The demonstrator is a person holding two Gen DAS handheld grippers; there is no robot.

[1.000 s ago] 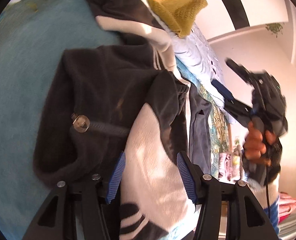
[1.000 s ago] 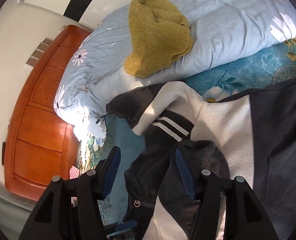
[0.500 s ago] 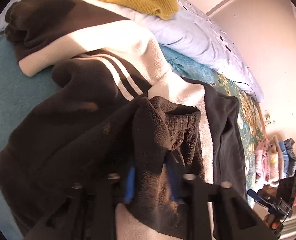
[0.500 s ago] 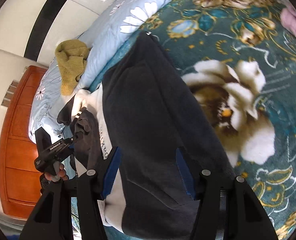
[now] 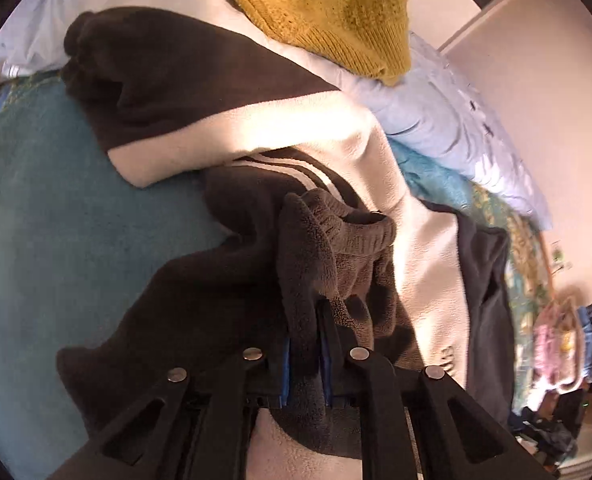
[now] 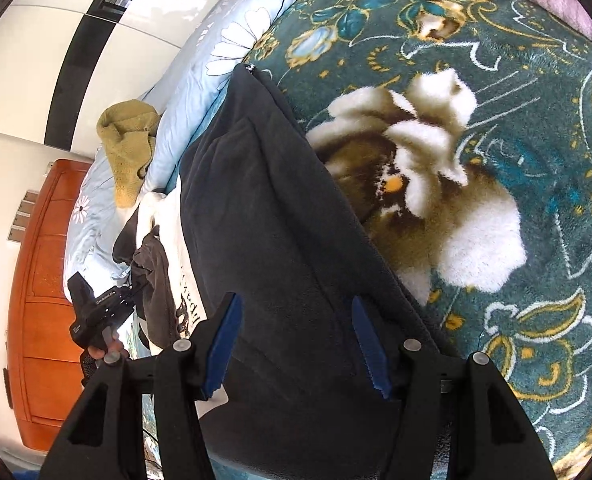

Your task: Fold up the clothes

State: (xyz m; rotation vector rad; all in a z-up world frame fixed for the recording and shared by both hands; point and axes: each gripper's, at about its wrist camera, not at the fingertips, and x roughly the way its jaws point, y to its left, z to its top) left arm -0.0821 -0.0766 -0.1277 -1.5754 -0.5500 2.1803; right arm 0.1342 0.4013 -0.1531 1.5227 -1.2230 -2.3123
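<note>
Since the earlier frame the left gripper [image 5: 304, 356] has closed onto the jacket's dark cuff [image 5: 328, 248], its jaws now easing apart.
Teal floral blanket [image 6: 536, 128] bears the dark-and-cream fleece jacket [image 6: 279, 208] (mustard knit [image 5: 336, 12] lies beyond); right gripper [image 6: 296, 344] stands half-wide over it, gripping nothing.

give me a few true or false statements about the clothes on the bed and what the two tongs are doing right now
1. The left tongs pinch dark fleece of the jacket. True.
2. The right tongs are clamped on cloth. False: they stand open over the jacket's dark panel.
3. A yellow knit lies on the pale blue quilt. True.
4. The blanket is plain red. False: it is teal with flowers.
</note>
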